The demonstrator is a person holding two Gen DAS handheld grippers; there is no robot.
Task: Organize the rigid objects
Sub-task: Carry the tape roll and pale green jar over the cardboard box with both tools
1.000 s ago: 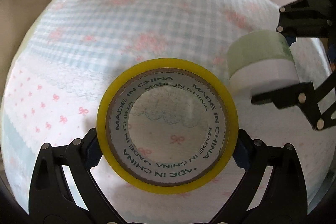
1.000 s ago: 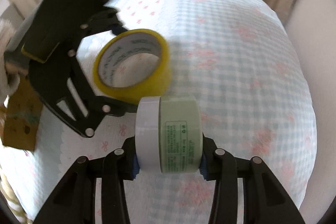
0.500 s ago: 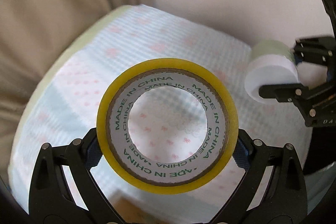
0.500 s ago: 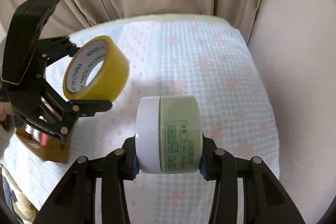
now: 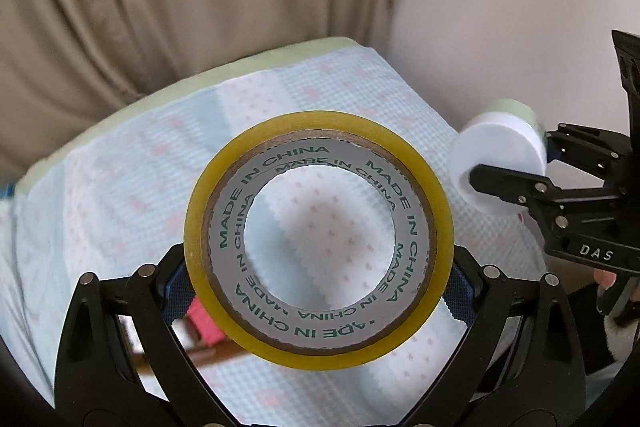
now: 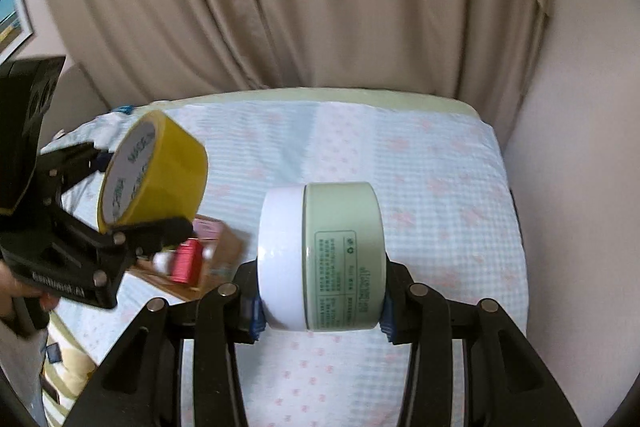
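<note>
Behind the left gripper (image 5: 319, 283) and its yellow roll of tape (image 5: 438, 219), a pink and red object (image 5: 202, 319) in a brown cardboard box (image 6: 224, 259) was too blurred to identify. The right gripper (image 6: 320, 301) hid the end faces of the pale green jar with the white lid (image 6: 320, 259), whose label print was too small to read. The hand (image 6: 16, 287) on the left tool was cut off by the picture's edge.

- I am in a home bedroom.
- A bed (image 6: 440, 195) with pink-dotted blue quilted bedding lies below me.
- Beige curtains (image 6: 320, 7) hang at twelve o'clock.
</note>
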